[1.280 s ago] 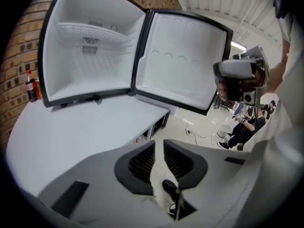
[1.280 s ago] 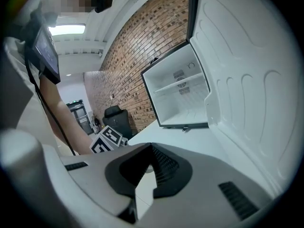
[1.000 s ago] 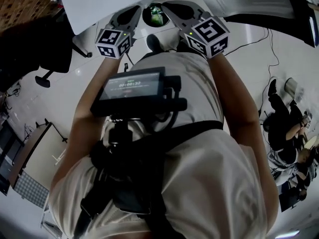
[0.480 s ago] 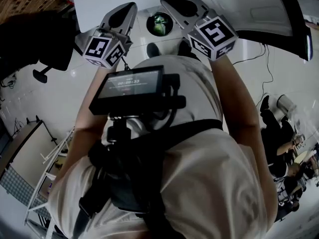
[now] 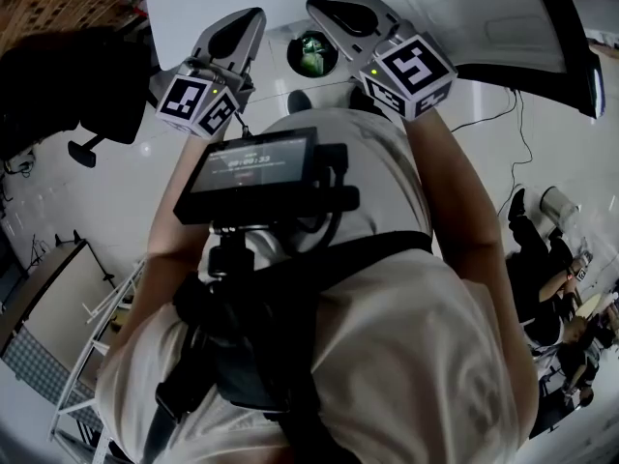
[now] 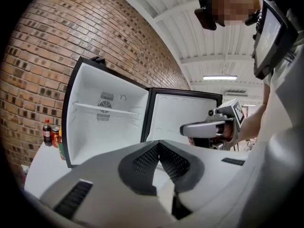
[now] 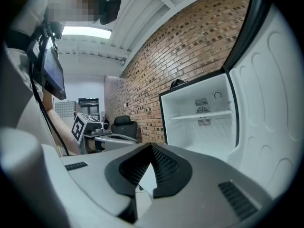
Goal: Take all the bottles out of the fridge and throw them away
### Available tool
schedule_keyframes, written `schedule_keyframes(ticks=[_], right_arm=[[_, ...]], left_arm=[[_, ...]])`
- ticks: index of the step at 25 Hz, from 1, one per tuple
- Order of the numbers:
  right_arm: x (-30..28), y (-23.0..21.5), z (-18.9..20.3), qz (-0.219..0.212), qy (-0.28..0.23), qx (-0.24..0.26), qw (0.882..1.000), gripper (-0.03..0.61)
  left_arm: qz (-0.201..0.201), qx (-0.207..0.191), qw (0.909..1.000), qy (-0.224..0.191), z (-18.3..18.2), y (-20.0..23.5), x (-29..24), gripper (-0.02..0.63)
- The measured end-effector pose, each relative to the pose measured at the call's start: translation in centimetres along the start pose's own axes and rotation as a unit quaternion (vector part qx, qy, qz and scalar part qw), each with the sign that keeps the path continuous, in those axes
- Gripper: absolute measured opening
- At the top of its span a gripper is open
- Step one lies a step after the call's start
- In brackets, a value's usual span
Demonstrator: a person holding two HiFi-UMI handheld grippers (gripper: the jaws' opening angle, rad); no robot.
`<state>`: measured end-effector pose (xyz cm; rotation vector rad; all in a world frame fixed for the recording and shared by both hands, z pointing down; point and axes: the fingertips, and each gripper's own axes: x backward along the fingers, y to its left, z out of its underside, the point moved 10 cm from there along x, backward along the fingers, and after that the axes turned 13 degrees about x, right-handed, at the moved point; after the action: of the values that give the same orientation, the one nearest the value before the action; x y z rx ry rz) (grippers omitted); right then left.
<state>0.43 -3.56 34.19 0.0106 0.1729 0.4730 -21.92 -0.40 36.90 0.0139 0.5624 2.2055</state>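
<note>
The white fridge stands open, its door swung to the right, and its shelf and floor hold nothing; it also shows as the open fridge in the right gripper view. On the floor below my hands stands a round bin with something green inside. My left gripper and right gripper are held up side by side over the bin, both pointing toward the fridge. The left gripper's jaws are shut with nothing in them. The right gripper's jaws are likewise shut and hold nothing.
A cola bottle and a can stand on a white surface left of the fridge. A black office chair sits at the left. A cable runs over the floor, and a seated person is at the right.
Both grippers have risen and now point more level toward the fridge; the left one has shifted a little to the left. Nothing was picked up or dropped.
</note>
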Motion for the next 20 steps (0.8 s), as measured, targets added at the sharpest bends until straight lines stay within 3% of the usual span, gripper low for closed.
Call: schedule_keyframes(ticks=[20], right_arm=[[0.2,-0.1,-1.3,0.013,-0.043,0.024,0.999,-0.011]], left_arm=[[-0.001,-0.008,1.0,0.0,-0.6,-0.2,0.0,-0.003]])
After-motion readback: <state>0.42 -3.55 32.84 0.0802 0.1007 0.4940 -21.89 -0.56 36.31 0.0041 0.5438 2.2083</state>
